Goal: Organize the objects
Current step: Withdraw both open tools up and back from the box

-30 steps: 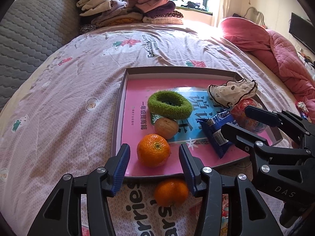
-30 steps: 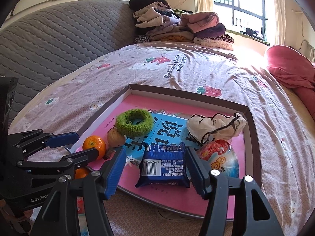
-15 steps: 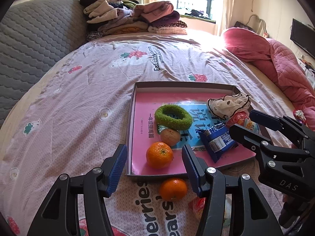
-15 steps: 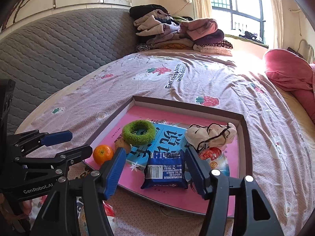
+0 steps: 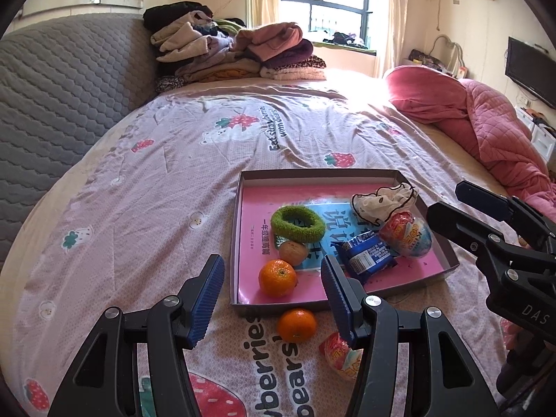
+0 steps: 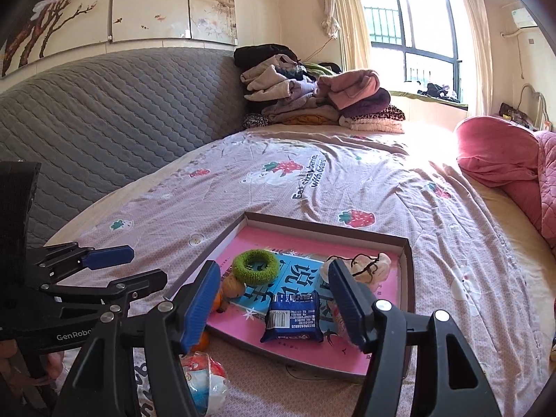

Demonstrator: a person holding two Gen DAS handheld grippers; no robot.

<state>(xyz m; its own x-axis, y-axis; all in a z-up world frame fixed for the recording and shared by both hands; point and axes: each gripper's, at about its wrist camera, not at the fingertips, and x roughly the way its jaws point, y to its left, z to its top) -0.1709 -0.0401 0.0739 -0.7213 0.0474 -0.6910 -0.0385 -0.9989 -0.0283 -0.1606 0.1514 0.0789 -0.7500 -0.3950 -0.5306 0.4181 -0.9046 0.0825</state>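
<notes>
Both tongs have lifted up and back from the tray point(image 5: 448, 253) since a second ago, so the tangerine and the blue snack packet that sat between their pads now lie well below and ahead of them. Left tongs point(image 5: 271, 299) stand open with nothing between the blue pads. Right tongs point(image 6: 274, 305) are empty too, their jaws opening a little wider.

On the bed point(image 5: 166, 180) the shallow tray holds a green hair tie point(image 5: 297, 223), a walnut point(image 5: 294, 252) just in front of it, and a tangerine point(image 5: 277, 277) near the front left corner. A blue snack packet point(image 5: 365, 256) lies beside a plastic egg toy point(image 5: 406, 235), with a cream frilled cloth point(image 5: 384, 202) behind them (its black edging trails over the egg).

Outside the tray, just beside its front wall, a second tangerine point(image 5: 296, 325) rests on the bedspread, and a second egg toy point(image 6: 205, 380) lies near it. Folded clothes point(image 5: 236, 54) are piled at the far end.
</notes>
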